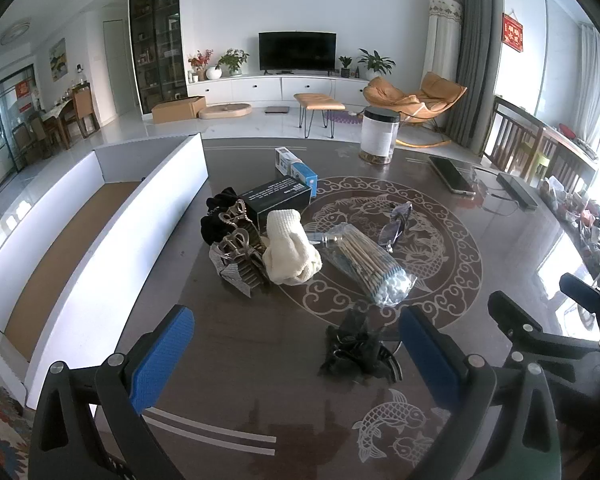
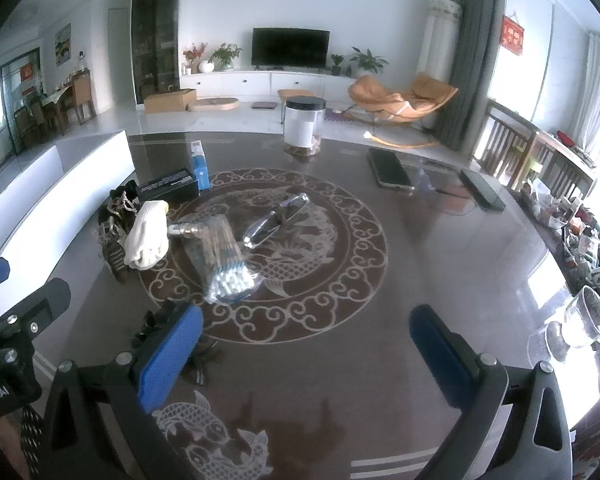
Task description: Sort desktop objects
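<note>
Loose items lie on the dark table: a bag of cotton swabs (image 1: 370, 262) (image 2: 224, 264), a cream knitted glove (image 1: 290, 250) (image 2: 148, 236), hair claws (image 1: 236, 256), a black scrunchie (image 1: 216, 216), a black box (image 1: 276, 196) (image 2: 168, 188), a blue box (image 1: 298, 170) (image 2: 199, 166), glasses (image 1: 398, 220) (image 2: 278, 218) and a black lace hair clip (image 1: 356, 346). My left gripper (image 1: 296, 354) is open, low over the table, with the lace clip just inside its right finger. My right gripper (image 2: 308, 352) is open and empty over the near table.
A long white box (image 1: 100, 216) with a brown floor stands open at the table's left. At the back stand a black-lidded jar (image 1: 378, 136) (image 2: 303, 126), a phone (image 1: 452, 174) (image 2: 390, 168) and a dark case (image 2: 482, 190). Clutter and glassware (image 2: 584, 316) line the right edge.
</note>
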`<state>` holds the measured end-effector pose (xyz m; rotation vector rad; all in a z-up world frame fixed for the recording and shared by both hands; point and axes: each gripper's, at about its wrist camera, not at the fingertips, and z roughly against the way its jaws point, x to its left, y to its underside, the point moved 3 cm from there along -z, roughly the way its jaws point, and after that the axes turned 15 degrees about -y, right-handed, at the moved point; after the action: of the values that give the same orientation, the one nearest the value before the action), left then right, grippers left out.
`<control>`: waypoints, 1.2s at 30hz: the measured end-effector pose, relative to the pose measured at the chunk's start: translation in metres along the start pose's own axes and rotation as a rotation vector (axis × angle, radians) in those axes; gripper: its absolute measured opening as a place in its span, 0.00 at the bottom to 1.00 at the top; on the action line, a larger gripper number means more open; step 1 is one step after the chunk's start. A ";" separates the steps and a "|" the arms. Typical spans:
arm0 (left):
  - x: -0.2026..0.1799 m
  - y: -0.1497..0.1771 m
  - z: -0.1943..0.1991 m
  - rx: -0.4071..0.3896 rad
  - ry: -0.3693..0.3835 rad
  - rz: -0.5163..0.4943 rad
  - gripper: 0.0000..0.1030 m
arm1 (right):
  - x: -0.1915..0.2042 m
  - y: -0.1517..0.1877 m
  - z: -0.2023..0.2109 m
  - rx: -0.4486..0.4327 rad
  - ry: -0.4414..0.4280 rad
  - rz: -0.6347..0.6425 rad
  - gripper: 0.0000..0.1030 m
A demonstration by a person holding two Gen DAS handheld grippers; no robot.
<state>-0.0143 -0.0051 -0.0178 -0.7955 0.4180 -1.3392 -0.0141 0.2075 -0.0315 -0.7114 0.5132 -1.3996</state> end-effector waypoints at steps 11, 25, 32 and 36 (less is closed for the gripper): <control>0.000 0.000 0.000 0.000 0.000 -0.001 1.00 | -0.001 0.000 0.002 -0.007 0.001 -0.004 1.00; -0.007 0.015 -0.016 0.040 -0.002 -0.048 1.00 | -0.006 0.002 0.007 -0.013 0.006 -0.011 1.00; -0.003 0.064 -0.052 0.159 0.001 -0.114 1.00 | -0.012 0.022 0.004 0.018 0.000 -0.021 1.00; -0.006 0.081 -0.062 0.163 -0.007 -0.151 1.00 | -0.011 0.037 -0.003 0.060 -0.008 -0.024 1.00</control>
<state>-0.0017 -0.0132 -0.1185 -0.7062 0.2435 -1.4904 0.0079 0.2189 -0.0612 -0.6759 0.4558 -1.4279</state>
